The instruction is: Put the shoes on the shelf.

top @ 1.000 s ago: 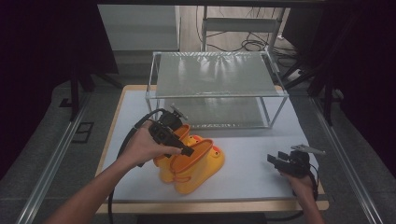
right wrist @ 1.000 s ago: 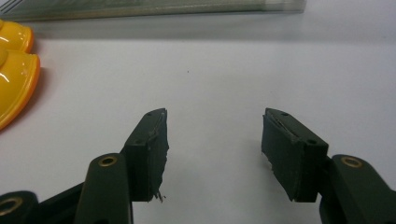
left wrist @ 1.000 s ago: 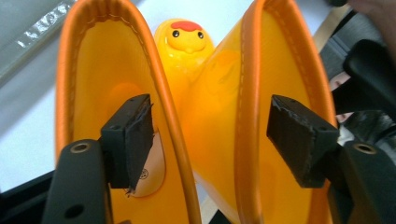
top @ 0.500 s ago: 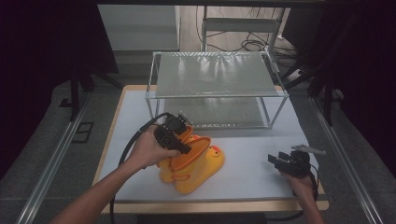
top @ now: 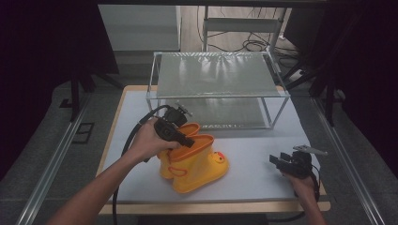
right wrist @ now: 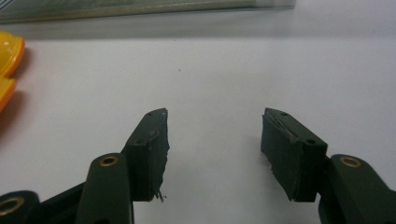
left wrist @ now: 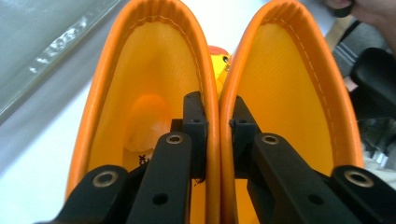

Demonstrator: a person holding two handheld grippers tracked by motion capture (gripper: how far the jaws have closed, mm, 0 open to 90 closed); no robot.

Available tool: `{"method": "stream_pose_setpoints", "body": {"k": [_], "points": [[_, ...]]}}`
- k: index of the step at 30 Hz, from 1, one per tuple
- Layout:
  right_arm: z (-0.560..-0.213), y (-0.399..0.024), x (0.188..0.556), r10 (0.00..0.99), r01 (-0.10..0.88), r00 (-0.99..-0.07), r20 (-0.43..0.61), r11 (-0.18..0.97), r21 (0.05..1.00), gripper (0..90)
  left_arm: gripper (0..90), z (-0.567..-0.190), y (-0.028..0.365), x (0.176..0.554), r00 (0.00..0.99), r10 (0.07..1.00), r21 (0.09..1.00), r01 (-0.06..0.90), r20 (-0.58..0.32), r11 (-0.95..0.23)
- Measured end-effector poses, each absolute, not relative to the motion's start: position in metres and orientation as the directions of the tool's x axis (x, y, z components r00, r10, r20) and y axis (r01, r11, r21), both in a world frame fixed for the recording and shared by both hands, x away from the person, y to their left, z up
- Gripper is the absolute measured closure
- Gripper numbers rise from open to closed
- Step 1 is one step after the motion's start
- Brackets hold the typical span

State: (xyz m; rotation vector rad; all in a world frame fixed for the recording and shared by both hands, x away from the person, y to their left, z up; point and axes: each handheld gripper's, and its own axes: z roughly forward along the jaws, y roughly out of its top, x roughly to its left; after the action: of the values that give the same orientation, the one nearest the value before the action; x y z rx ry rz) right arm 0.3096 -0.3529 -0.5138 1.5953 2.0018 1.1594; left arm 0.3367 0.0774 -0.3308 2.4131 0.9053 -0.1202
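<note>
- Right now the pair of yellow boots point(top: 193, 161) stands near the table's point(top: 263, 187) front edge, before the glass rack point(top: 216, 84).
- The left gripper point(left wrist: 212, 121) has just been closing and pinches both inner cuffs together; lifting straight up should keep the pair level.
- The right gripper point(right wrist: 212, 144) rests apart, jaws wide and empty.

Nothing here carries writing I can read. The only mark is a small dark print low on the inner lining of one yellow boot point(left wrist: 154, 126), just above the black jaw in the left gripper view, too small and half hidden to make out.
</note>
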Motion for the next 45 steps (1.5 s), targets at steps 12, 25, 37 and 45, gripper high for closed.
{"method": "stream_pose_setpoints", "body": {"k": [12,25,37,45], "points": [[-0.513,-0.354,0.309,0.921,0.652,-0.316,0.229,0.036,0.757,41.7,81.7,-0.282,0.055,0.336,0.823,0.514,0.514,0.557,-0.241,-0.652],[-0.514,-0.358,0.309,0.925,0.655,-0.301,0.231,0.024,0.755,41.8,81.8,-0.247,0.026,0.348,0.849,0.474,0.548,0.517,-0.233,-0.657],[-0.514,-0.361,0.309,0.928,0.652,-0.285,0.240,0.004,0.758,42.0,81.9,-0.210,0.015,0.362,0.854,0.459,0.591,0.507,-0.246,-0.627],[-0.514,-0.363,0.309,0.928,0.652,-0.278,0.247,-0.006,0.758,42.0,81.8,-0.165,0.013,0.378,0.834,0.496,0.623,0.526,-0.244,-0.578]]}}
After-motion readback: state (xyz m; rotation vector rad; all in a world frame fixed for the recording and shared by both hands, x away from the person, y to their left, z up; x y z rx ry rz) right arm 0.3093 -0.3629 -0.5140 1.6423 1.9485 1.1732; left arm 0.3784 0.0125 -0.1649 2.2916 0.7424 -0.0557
